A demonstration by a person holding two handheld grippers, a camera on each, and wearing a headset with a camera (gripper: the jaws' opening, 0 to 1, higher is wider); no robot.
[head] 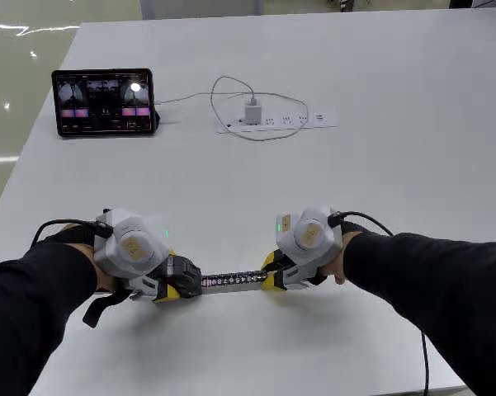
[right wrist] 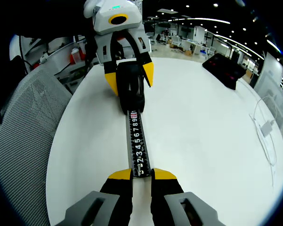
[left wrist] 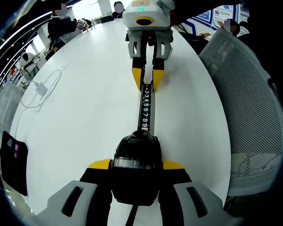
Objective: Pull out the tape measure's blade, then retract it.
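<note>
A black tape measure case (left wrist: 137,165) sits clamped between the yellow-tipped jaws of my left gripper (left wrist: 136,165), low over the white table. Its blade (left wrist: 145,109), printed with numbers, runs straight out to my right gripper (left wrist: 147,84), which is shut on the blade's end. From the right gripper view the blade (right wrist: 136,146) leads from my right gripper (right wrist: 141,175) up to the case (right wrist: 130,84) held by the left gripper (right wrist: 130,80). In the head view the left gripper (head: 172,290) holds the case (head: 184,277), the short blade (head: 233,280) spans the gap, and the right gripper (head: 270,279) pinches its tip.
A tablet (head: 105,101) stands at the far left of the white table (head: 380,148). A power strip with a charger (head: 253,111) and a looped white cable lies at the back middle. A mesh chair (left wrist: 249,108) stands by the table's near edge.
</note>
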